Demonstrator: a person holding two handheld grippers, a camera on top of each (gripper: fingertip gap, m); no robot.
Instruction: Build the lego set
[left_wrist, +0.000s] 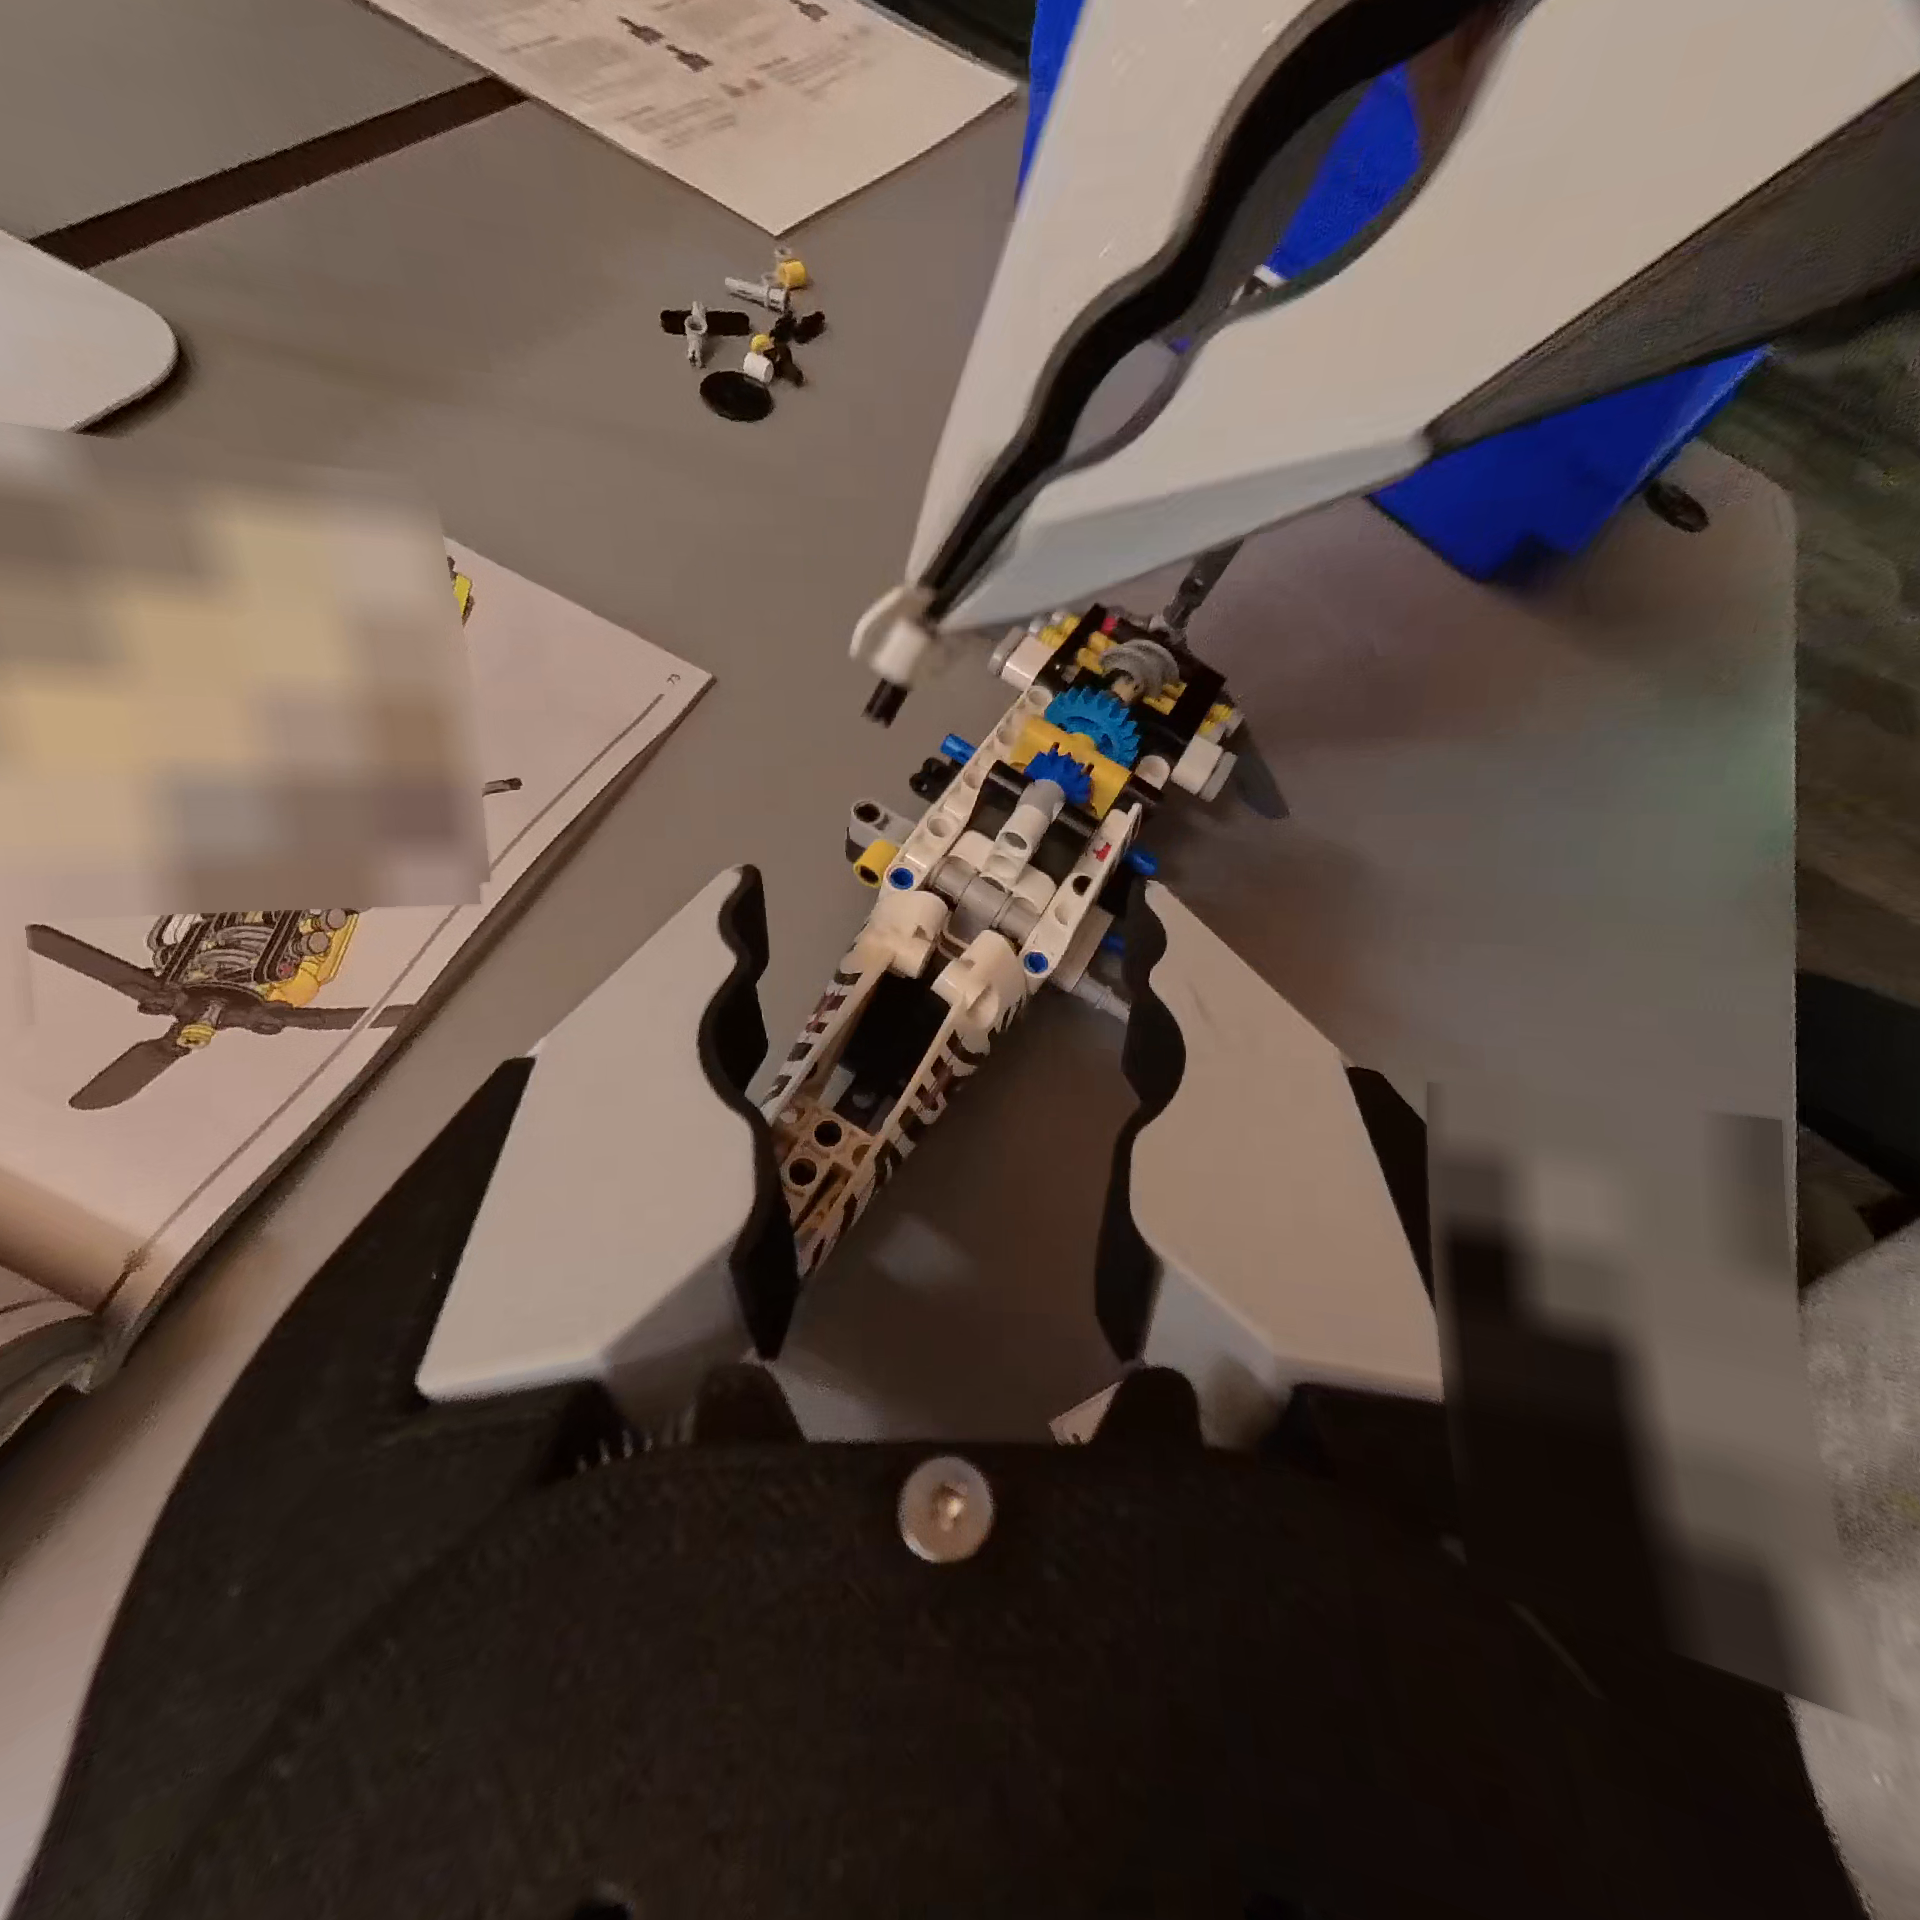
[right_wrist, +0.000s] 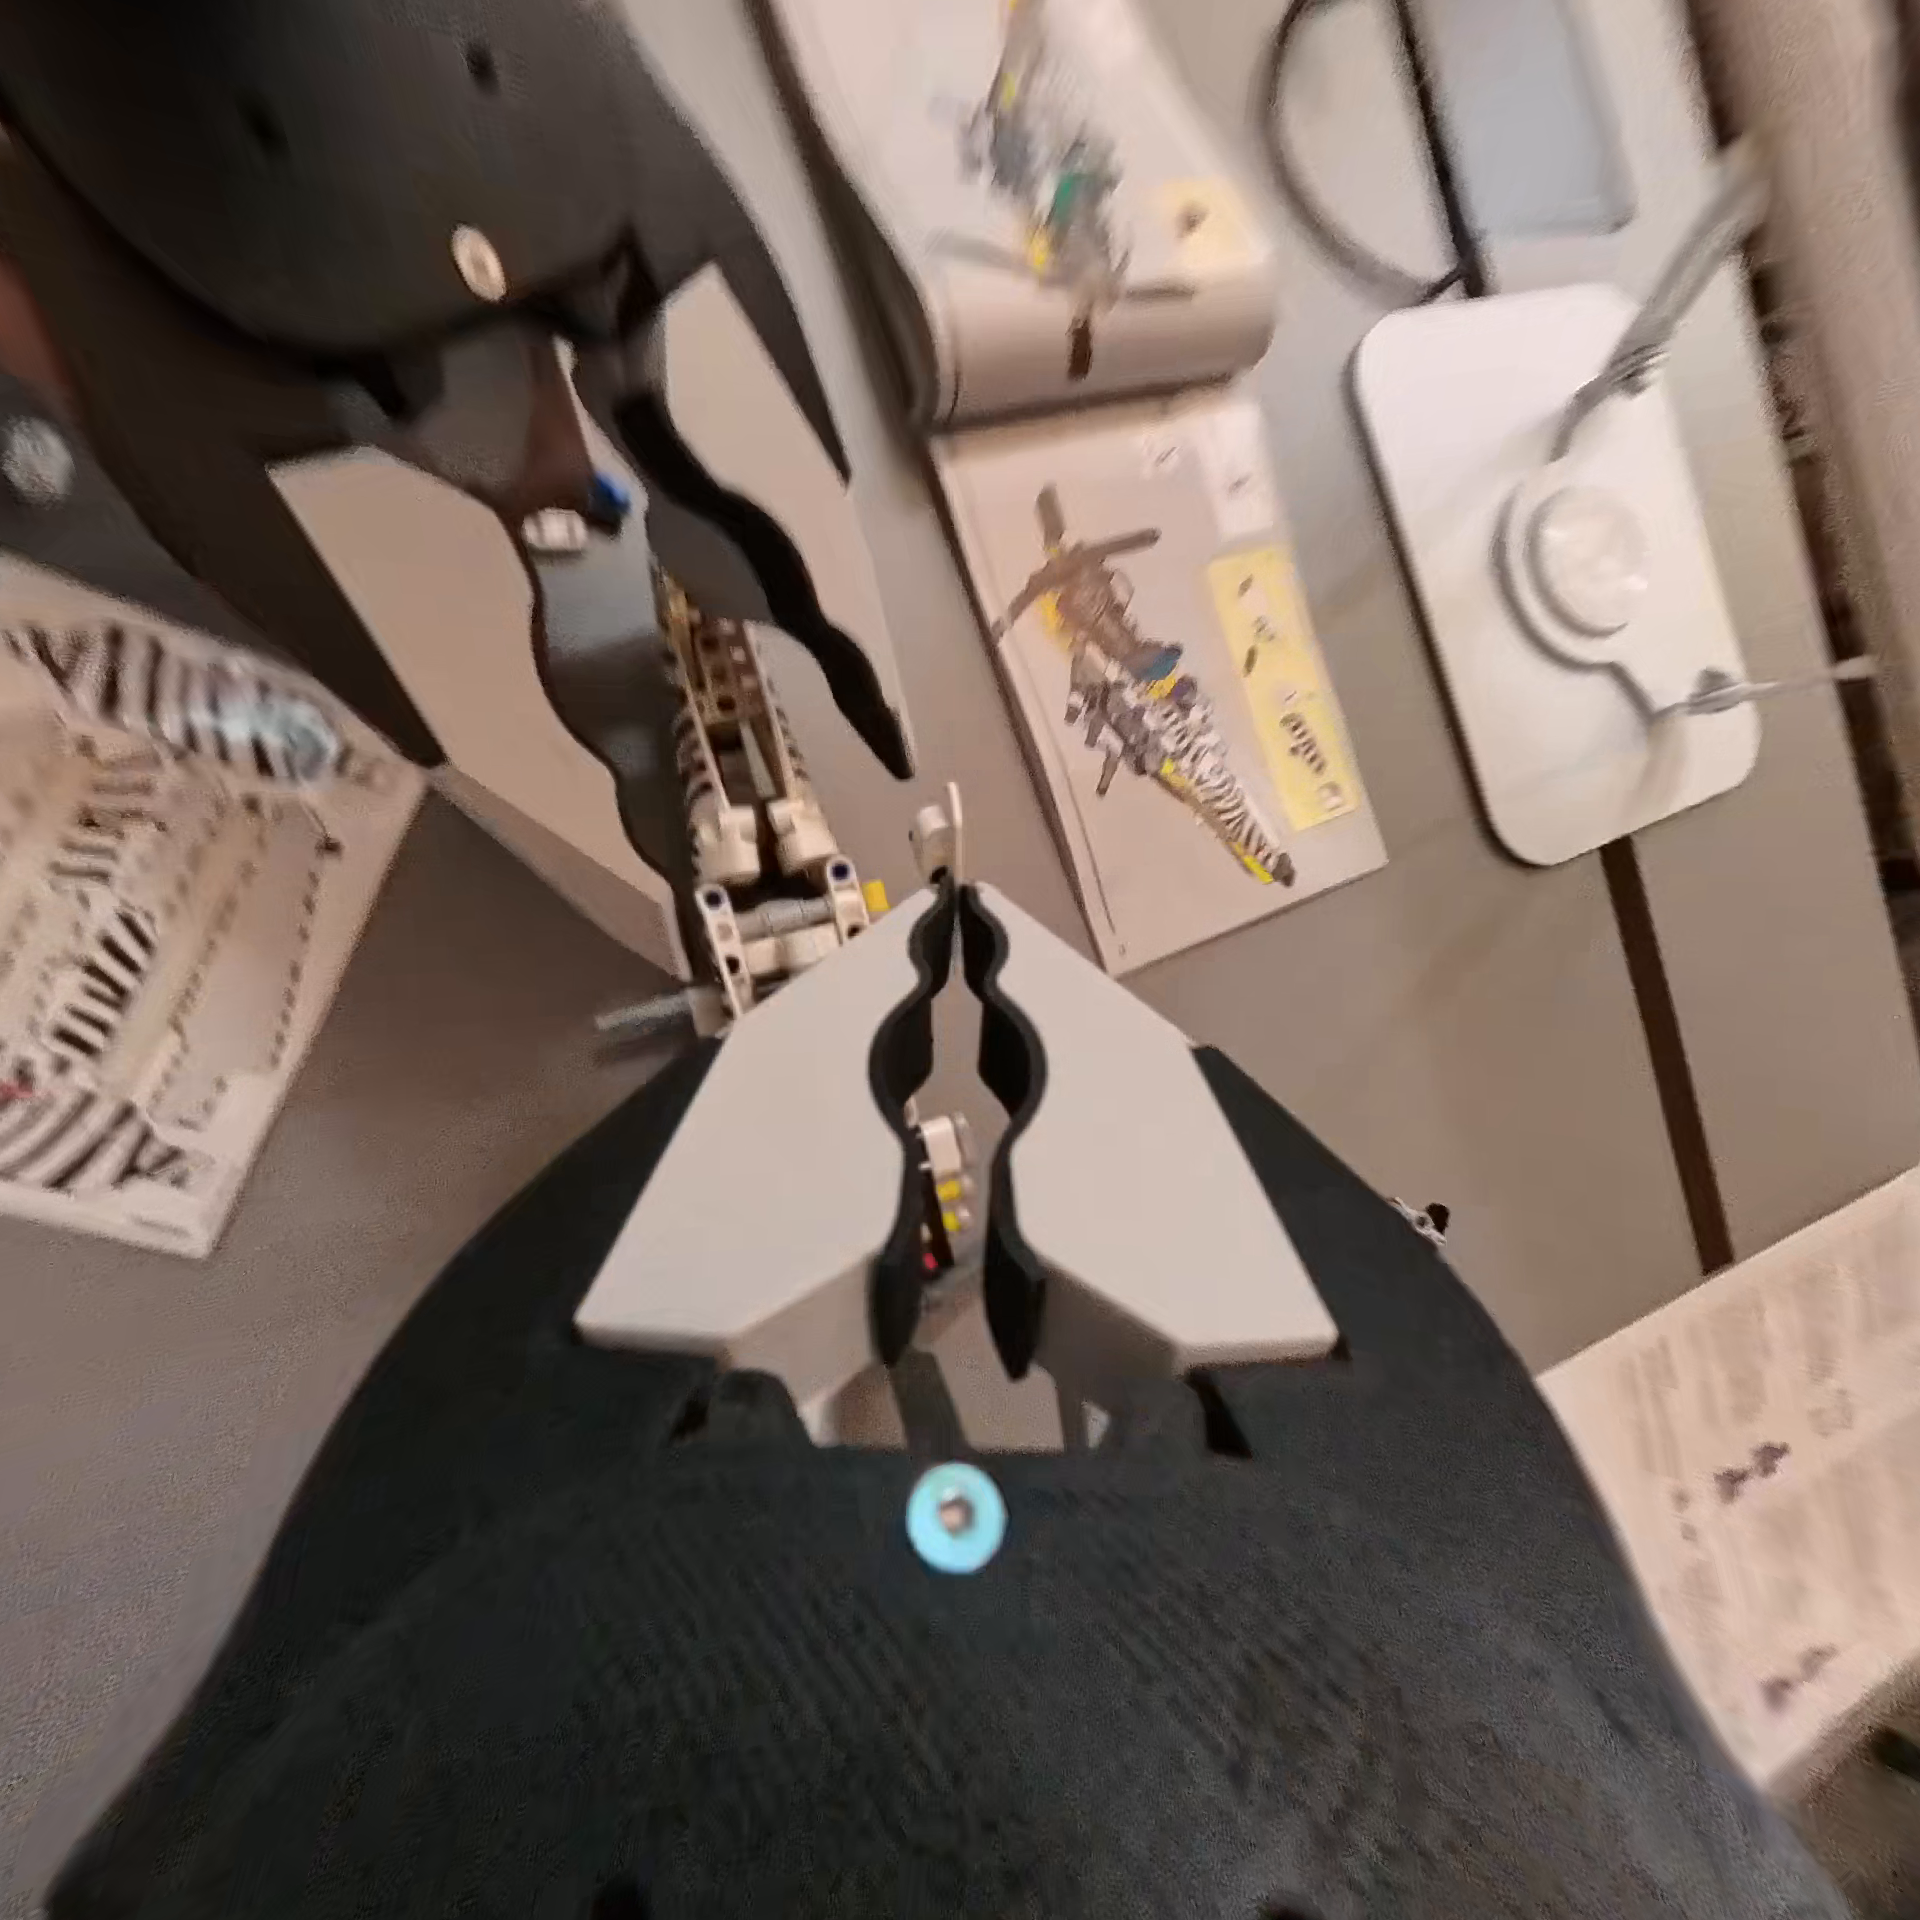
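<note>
The partly built lego model (left_wrist: 997, 894), with a zebra-striped white body and blue gears, lies on the grey table (left_wrist: 520, 436). My left gripper (left_wrist: 940, 904) is closed around its tail end, with the pads against both sides. My right gripper (left_wrist: 920, 613) comes in from the upper right, shut on a small white piece with a black pin (left_wrist: 891, 660), just left of the model's front end. In the right wrist view, my right gripper (right_wrist: 954, 896) pinches the white piece (right_wrist: 940, 831) at its tips, and the model (right_wrist: 758, 862) lies just beyond to the left.
Several loose small parts (left_wrist: 748, 332) lie on the table behind the model. An open instruction booklet (left_wrist: 312, 1039) lies at left and a printed sheet (left_wrist: 707, 94) at the back. A blue bin (left_wrist: 1558, 488) stands behind right. A white stand base (right_wrist: 1558, 571) sits at far right. Tip to tip, the grippers are about 5 cm apart.
</note>
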